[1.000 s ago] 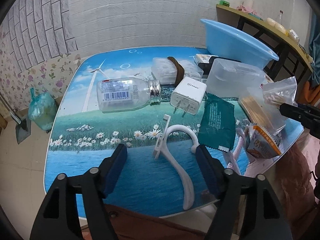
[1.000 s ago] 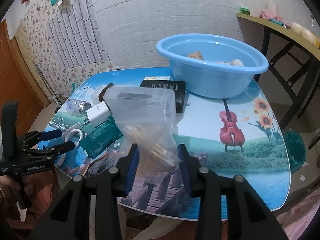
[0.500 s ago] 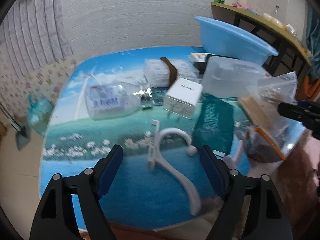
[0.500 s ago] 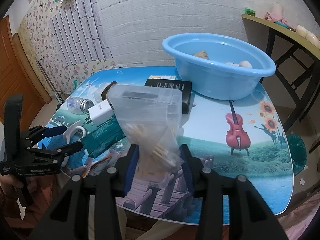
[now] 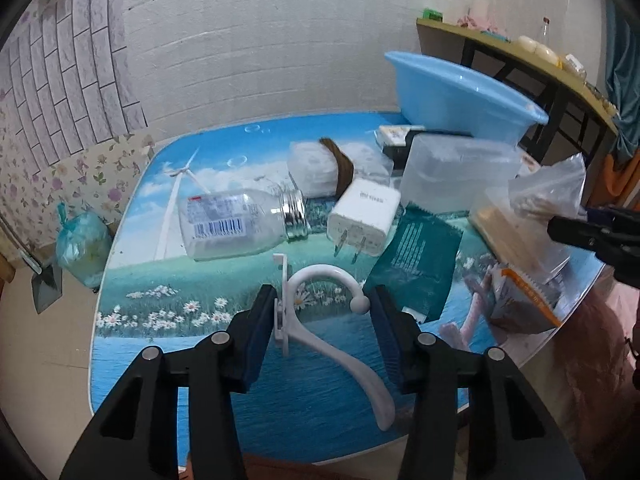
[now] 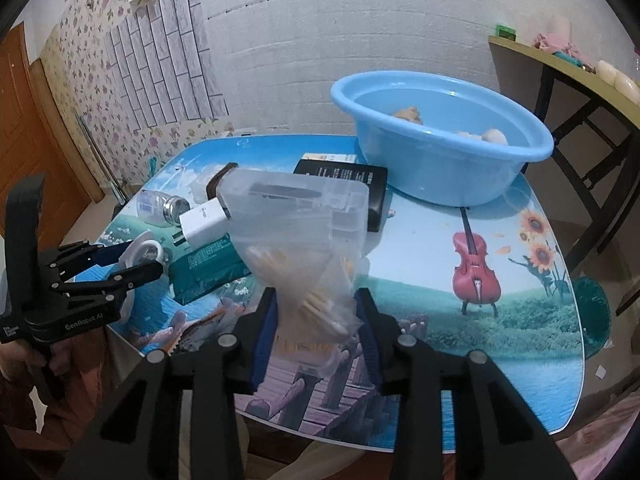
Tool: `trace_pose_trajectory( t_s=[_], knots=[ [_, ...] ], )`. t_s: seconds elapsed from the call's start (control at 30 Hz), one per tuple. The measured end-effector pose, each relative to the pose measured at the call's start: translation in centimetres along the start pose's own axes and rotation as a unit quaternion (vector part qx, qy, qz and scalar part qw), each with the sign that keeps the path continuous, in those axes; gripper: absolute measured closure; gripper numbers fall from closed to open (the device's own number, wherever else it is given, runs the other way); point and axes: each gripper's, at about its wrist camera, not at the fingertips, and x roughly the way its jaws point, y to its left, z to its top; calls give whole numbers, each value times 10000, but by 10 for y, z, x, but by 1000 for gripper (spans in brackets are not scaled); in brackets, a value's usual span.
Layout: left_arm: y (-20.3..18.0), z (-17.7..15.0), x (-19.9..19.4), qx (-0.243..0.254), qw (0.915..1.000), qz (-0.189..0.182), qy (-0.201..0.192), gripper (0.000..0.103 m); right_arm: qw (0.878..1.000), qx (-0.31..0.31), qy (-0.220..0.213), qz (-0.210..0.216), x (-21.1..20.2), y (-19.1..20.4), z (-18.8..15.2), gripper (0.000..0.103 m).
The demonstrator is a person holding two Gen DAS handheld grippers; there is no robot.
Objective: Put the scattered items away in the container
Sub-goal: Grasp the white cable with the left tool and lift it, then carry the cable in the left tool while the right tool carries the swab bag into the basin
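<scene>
My left gripper is open around the hook end of a white plastic hanger lying on the table; the left pad touches its clip. It also shows in the right wrist view. My right gripper is shut on a clear bag of cotton swabs, held above the table's front edge; the bag also shows in the left wrist view. A clear plastic box stands open just behind the bag. A blue basin with a few items sits at the back.
On the table lie a glass bottle, a white charger, a green packet, a wrapped white bundle, a black box and an orange snack packet. A shelf stands at right.
My left gripper has moved forward and narrowed around the hanger's hook end. My right gripper has risen slightly with the bag still in it.
</scene>
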Motion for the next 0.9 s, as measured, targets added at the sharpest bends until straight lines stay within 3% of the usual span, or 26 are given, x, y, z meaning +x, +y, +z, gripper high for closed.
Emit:
trace_pose_trajectory(
  t_s=[0.57, 0.9],
  knots=[
    [-8, 41, -41, -175, 9985, -387, -355, 55, 9977, 131, -670, 44, -35, -15, 24, 67],
    [-37, 86, -33, 9, 9971, -618, -442, 55, 9936, 241, -1097, -68, -49, -40, 49, 67]
  ],
)
